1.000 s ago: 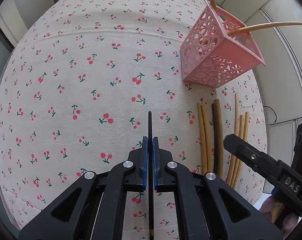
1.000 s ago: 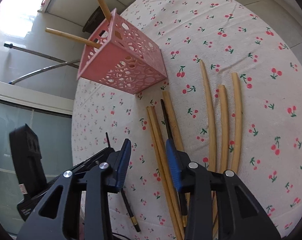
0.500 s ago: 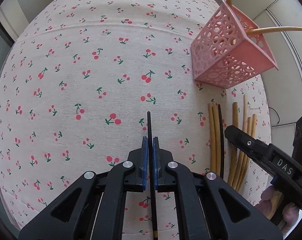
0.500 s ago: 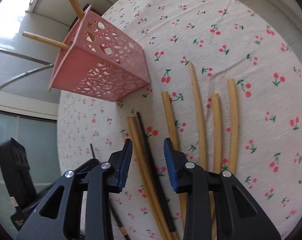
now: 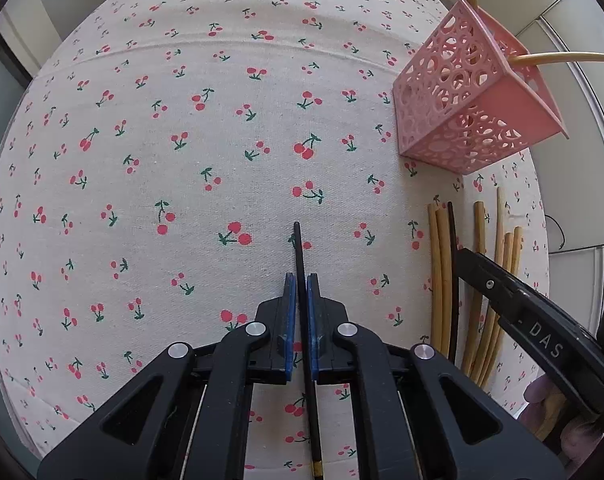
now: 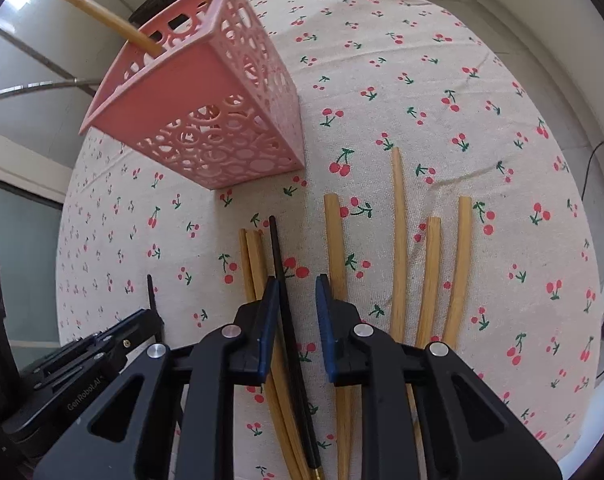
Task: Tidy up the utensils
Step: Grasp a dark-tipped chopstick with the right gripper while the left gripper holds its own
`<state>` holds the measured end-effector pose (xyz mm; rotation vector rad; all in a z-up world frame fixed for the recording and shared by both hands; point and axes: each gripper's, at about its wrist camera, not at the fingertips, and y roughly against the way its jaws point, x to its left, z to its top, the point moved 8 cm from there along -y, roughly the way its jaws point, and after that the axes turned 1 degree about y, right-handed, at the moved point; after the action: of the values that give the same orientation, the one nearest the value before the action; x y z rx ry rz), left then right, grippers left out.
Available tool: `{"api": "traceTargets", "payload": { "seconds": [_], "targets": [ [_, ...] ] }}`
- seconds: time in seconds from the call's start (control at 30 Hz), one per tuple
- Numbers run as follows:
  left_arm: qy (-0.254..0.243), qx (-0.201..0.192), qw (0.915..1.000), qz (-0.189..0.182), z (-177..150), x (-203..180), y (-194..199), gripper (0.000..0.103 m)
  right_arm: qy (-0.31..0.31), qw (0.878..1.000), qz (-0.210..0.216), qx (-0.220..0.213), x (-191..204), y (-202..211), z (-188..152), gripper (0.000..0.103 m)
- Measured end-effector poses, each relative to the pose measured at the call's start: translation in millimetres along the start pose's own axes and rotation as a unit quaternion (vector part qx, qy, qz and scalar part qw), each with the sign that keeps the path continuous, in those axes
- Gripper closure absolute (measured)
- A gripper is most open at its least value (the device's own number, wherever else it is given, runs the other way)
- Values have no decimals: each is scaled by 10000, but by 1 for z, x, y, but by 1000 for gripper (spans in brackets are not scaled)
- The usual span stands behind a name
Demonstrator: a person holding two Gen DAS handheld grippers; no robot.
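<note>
— Since the pictures from a second ago, the right gripper [image 6: 298,294] has come closer over the sticks that lie on the desk [image 5: 182,160], and the pink basket [image 6: 206,120] looks bigger and nearer in its view. The left gripper [image 5: 299,292] has hardly changed.

— What does the left one hold?

— Its fingers [image 5: 289,300] are pressed together on a black chopstick [image 5: 300,252]. The thin tip pokes out in front, above the cherry cloth, and the gold end sticks out behind.

— And the right one?

— Its fingers [image 6: 271,304] are apart. A second black chopstick [image 6: 280,264] lies on the cloth between them, close to the left finger. Nothing is squeezed yet.

— Is any of the tidying done?

— A little. Two bamboo chopsticks [image 6: 102,12] already stand in the pink basket, which sits at the far edge of the desk.

— What is left?

— Quite a lot, it seems. Two bamboo sticks [image 6: 254,264] lie touching each other just left of the black one. Four more bamboo chopsticks [image 6: 398,220] lie to its right, spread a bit apart. Plus the black one on the cloth and the black one in the left gripper.

— So what comes next, do you think?

— Most likely the right fingers close on the black chopstick, and then both black ones go to the basket. But that is only a guess.
</note>
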<state>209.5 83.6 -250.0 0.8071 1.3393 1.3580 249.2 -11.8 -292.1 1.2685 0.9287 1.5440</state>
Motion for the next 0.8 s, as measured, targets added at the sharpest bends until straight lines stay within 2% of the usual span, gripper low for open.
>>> {"api": "traceTargets", "payload": {
  "seconds": [0.03,0.13,0.17,0.2,0.27,0.4,0.47,0.57,0.7,0.8],
  "targets": [
    [-26,-19,10000,24,0,0,0,97,83,9999,-100,-8,2,0,0,83],
    [-74,-40,9999,82,0,-3,-3,97,698,9939,-835,-196,17,-2,-4,83],
    [-82,-83,9999,89,1,-3,-2,96,814,9917,-961,-253,19,-2,-5,84],
    [-89,-101,9999,100,1,-4,-2,96,883,9906,-1004,-298,22,-3,-6,92],
    [-105,-144,9998,115,2,-7,-4,96,757,9932,-830,-294,21,-2,-6,98],
    [-79,-223,9997,47,4,-9,-4,99,315,9990,-180,-252,5,4,-3,98],
    [44,-251,9995,-182,6,-8,-4,99,162,9995,52,-281,-1,9,-5,98],
    [197,-357,9977,-534,6,-4,5,100,39,9980,315,-549,-10,31,-6,98],
    [63,-790,9937,-791,4,-9,37,100,67,9939,528,-971,-16,73,-10,98],
    [-90,-1258,9877,-923,2,-15,70,100,109,9894,652,-1294,-12,105,-14,98]
  ]
}}
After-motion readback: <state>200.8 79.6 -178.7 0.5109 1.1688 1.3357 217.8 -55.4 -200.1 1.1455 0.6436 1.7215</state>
